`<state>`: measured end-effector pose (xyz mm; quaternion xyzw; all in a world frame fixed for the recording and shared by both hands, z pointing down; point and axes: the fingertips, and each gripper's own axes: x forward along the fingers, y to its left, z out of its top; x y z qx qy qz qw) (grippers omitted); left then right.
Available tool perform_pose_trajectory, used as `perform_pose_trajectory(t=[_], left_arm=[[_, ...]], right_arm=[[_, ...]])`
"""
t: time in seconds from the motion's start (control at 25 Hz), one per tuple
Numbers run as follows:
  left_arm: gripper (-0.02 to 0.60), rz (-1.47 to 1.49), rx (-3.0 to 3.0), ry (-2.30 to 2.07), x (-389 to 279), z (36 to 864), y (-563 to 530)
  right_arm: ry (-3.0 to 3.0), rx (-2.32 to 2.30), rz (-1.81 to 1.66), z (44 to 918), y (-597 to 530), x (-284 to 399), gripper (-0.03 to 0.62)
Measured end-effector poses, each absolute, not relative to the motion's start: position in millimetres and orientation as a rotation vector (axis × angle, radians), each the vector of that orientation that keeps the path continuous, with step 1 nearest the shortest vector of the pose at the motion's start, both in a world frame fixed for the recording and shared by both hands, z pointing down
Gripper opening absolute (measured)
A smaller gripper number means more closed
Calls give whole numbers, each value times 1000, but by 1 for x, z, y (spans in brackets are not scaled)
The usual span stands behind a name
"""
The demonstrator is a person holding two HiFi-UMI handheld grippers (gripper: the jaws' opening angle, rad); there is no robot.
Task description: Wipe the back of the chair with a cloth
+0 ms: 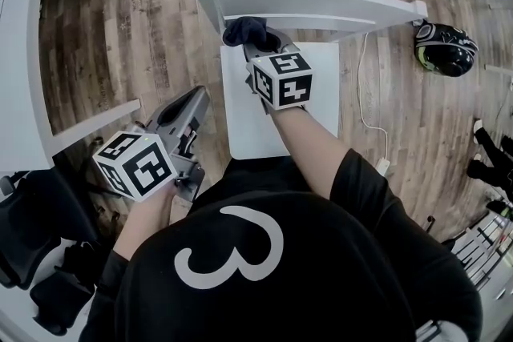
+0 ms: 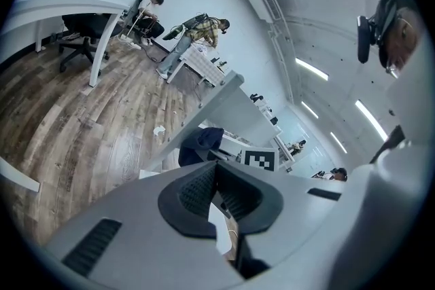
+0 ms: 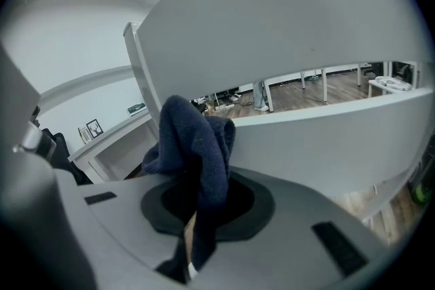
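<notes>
Wood-grain planks in brown and grey cover the floor [image 1: 160,28]; on them stands a white chair, its smooth curved back [image 1: 321,8] running across the top of the head view and its flat square seat [image 1: 321,84] just below. The right gripper [image 1: 256,46] reaches over the seat with its jaws clamped on a dark navy cloth [image 1: 250,31]; the cloth is soft and fuzzy, bunched into folds, and sits against the back near its end on the person's left. In the right gripper view the cloth [image 3: 197,146] rises from between the black pads in front of the back's broad matte panel [image 3: 285,30]. The left gripper [image 1: 195,98] is held low beside the seat, well apart from the cloth; its ribbed black pads [image 2: 198,188] are pressed together with nothing between them. A glossy black helmet [image 1: 445,48] lies on the floor beyond the chair's other end; a thin white cable [image 1: 365,76] trails past it.
</notes>
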<state>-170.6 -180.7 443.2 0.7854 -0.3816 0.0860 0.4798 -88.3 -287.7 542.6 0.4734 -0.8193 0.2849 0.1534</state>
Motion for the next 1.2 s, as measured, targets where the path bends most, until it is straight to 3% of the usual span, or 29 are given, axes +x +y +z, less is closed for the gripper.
perform_pose_trajectory(t=[0.48,1.2], left_arm=[[14,235,1944,-837,-144,444,-188],[14,232,1987,-801,-129,435,-202]], right_arm=[[-2286,1477,786,544,-285,-20,51],[-1982,1791,749,551,-276,162,51]])
